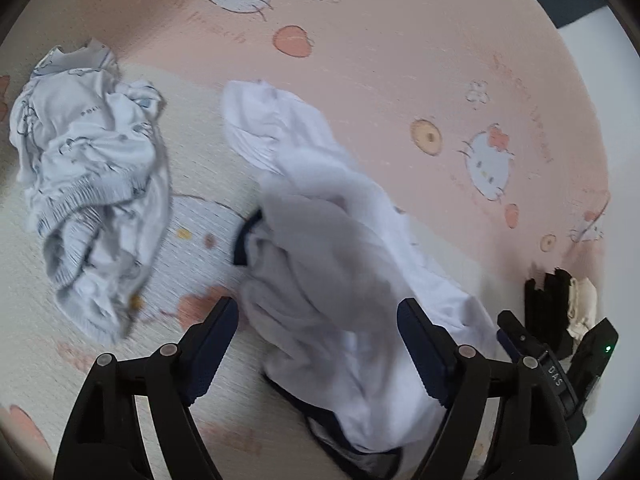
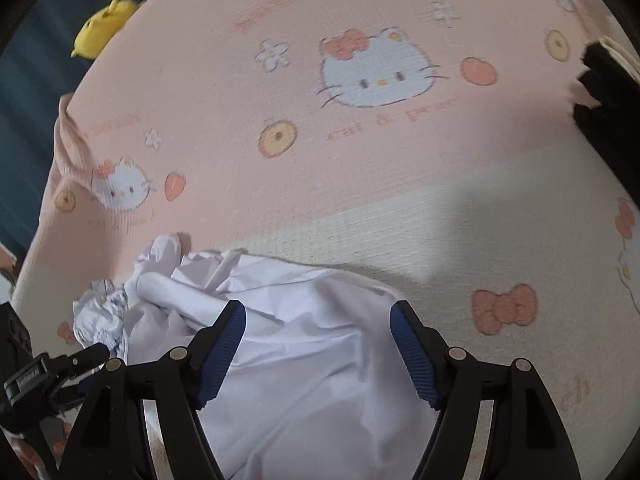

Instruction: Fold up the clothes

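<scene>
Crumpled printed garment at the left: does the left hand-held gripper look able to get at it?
Probably yes: the left hand-held gripper is open, and the printed garment lies uncovered, apart from the white garment.

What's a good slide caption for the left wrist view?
Open left gripper poised over a crumpled white garment on a cartoon-cat bedsheet, with a printed garment bunched alongside.

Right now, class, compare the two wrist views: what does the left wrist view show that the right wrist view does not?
Only the left wrist view shows the printed grey garment spread out in full, crumpled apart from the white garment. Only the right wrist view shows the yellow plush toy at the blanket's edge. Both show the white garment, the pink cartoon-cat blanket and an open gripper.
</scene>
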`<action>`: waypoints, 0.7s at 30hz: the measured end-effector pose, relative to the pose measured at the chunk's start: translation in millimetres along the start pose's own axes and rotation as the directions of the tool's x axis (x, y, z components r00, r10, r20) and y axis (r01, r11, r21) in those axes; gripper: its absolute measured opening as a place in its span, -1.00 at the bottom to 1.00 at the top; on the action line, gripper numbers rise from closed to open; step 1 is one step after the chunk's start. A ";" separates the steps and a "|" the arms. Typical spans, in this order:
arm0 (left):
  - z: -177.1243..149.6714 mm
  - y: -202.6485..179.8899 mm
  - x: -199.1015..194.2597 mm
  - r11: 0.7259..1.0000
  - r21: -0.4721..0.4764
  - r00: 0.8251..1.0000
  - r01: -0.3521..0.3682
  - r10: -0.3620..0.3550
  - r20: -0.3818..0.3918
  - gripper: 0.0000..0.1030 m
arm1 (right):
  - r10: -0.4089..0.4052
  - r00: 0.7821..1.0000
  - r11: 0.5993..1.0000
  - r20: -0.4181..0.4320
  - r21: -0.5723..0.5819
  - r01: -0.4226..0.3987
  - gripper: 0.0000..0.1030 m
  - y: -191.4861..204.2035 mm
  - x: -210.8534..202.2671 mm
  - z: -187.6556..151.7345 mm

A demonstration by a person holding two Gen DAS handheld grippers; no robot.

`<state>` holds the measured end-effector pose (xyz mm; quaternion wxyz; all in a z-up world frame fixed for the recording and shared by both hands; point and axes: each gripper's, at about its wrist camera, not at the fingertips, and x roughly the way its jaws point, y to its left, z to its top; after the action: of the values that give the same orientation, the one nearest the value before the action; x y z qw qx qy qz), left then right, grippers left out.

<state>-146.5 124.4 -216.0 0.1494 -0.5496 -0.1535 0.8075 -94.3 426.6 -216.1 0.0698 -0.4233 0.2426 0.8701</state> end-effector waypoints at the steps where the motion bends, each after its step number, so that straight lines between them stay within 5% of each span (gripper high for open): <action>1: 2.6 1.7 1.2 1.000 0.010 1.000 -0.011 0.011 -0.003 0.57 | -0.005 1.000 1.000 -0.011 -0.016 0.004 0.44 5.4 4.4 1.5; 7: 18.0 12.5 7.8 0.995 0.067 0.997 -0.070 0.072 -0.019 0.57 | -0.025 0.999 0.985 -0.047 -0.173 0.017 0.44 46.8 28.6 10.0; 15: 29.8 26.0 9.5 0.999 0.027 0.998 -0.038 0.039 -0.040 0.57 | -0.027 0.995 0.905 -0.094 -0.426 -0.016 0.44 99.1 60.9 17.3; 21: 34.3 21.2 17.2 0.995 0.074 0.996 -0.068 0.072 -0.045 0.57 | 0.045 0.992 0.862 -0.115 -0.497 -0.097 0.44 116.2 80.4 10.8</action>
<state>-186.1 109.3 -227.2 0.1445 -0.5681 -0.1011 0.8038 -190.6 323.6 -230.2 -0.0869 -0.4605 0.0269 0.8830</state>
